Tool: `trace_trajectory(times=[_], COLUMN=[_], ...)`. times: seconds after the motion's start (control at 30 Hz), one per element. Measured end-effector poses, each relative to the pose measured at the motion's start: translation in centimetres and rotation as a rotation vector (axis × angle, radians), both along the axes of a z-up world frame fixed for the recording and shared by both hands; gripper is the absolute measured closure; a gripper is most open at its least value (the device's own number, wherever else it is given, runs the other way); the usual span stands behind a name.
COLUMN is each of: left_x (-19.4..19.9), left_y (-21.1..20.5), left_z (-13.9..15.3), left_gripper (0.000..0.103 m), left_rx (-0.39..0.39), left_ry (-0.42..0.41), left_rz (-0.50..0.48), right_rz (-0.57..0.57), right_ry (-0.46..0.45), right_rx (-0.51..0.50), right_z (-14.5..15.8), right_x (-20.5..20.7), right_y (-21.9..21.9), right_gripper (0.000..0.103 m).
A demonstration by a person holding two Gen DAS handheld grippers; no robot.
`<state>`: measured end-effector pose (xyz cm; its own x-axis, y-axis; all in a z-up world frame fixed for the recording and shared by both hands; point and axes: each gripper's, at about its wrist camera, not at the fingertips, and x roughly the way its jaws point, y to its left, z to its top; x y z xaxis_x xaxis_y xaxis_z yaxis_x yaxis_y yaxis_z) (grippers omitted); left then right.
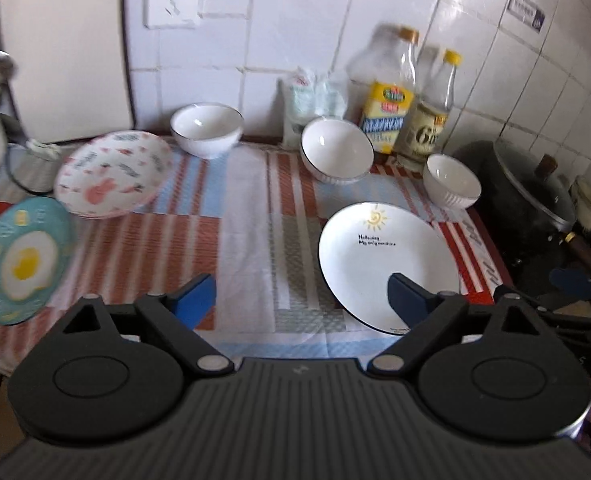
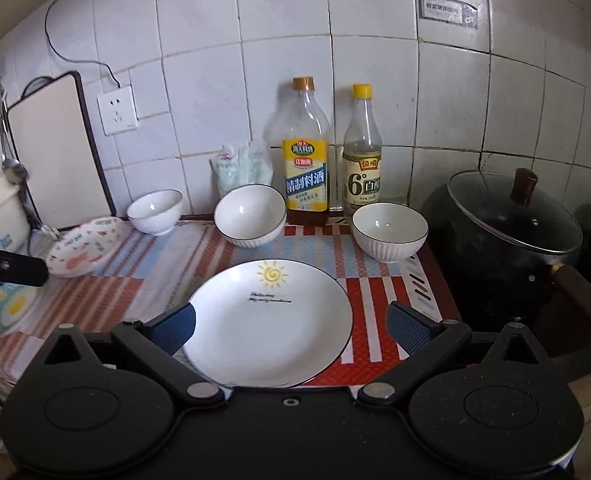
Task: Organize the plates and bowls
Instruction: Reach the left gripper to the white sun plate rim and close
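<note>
Dishes lie spread on a striped cloth (image 1: 247,208). A white plate with a sun drawing (image 2: 269,336) sits at the front, below my right gripper (image 2: 291,311), which is open and wider than the plate; its left finger overlaps the rim. In the left wrist view the same sun plate (image 1: 375,256) is to the right of my left gripper (image 1: 300,284), which hangs open over bare cloth with nothing between its fingers. A pink-patterned plate (image 1: 113,174) and a teal fried-egg plate (image 1: 19,260) lie at the left. Three white bowls (image 2: 155,212) (image 2: 251,220) (image 2: 389,232) stand along the back.
Two bottles (image 2: 305,160) (image 2: 361,156) and a small bag (image 2: 241,164) stand against the tiled wall. A black lidded pot (image 2: 511,224) is at the right. A white cutting board (image 2: 55,152) leans at the back left. The left gripper's body (image 2: 11,268) shows at the left edge.
</note>
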<state>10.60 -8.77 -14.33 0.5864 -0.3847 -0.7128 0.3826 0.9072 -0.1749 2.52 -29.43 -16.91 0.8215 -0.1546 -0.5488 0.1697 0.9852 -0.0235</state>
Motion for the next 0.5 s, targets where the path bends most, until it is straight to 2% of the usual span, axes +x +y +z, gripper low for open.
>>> trace_trajectory(times=[0.17,0.23,0.3,0.4,0.5], left_x=[2.9,3.9,4.7,5.5,6.4], left_y=[-2.5,-3.6,-4.5,-5.8,-6.6], left_z=[-4.4,-6.0,-7.2,-8.4,-9.1], left_gripper=[0.023,0.03,0.031,0.035,0.035], left_rx=[-0.002,0.002,-0.015,-0.054,-0.018], left_ry=[0.053,0.082,0.1,0.082,0.073], left_rz=[-0.038,-0.057,-0.1,-0.196,-0.197], right_rz=[-0.061,-0.083,-0.108,-0.141,-0.144], right_ry=[0.047,0.079,0.103,0.111,0.12], right_rx=[0.072,0.107,0.133,0.175,0.185], right_z=[-3.9,-5.5,-6.8,-8.1,-8.6], right_x=[2.3,3.2,3.8,4.5,5.2], right_y=[-1.8,-2.5,-3.0,-3.7,-3.8], right_gripper=[0.003,0.007,0.011,0.016,0.018])
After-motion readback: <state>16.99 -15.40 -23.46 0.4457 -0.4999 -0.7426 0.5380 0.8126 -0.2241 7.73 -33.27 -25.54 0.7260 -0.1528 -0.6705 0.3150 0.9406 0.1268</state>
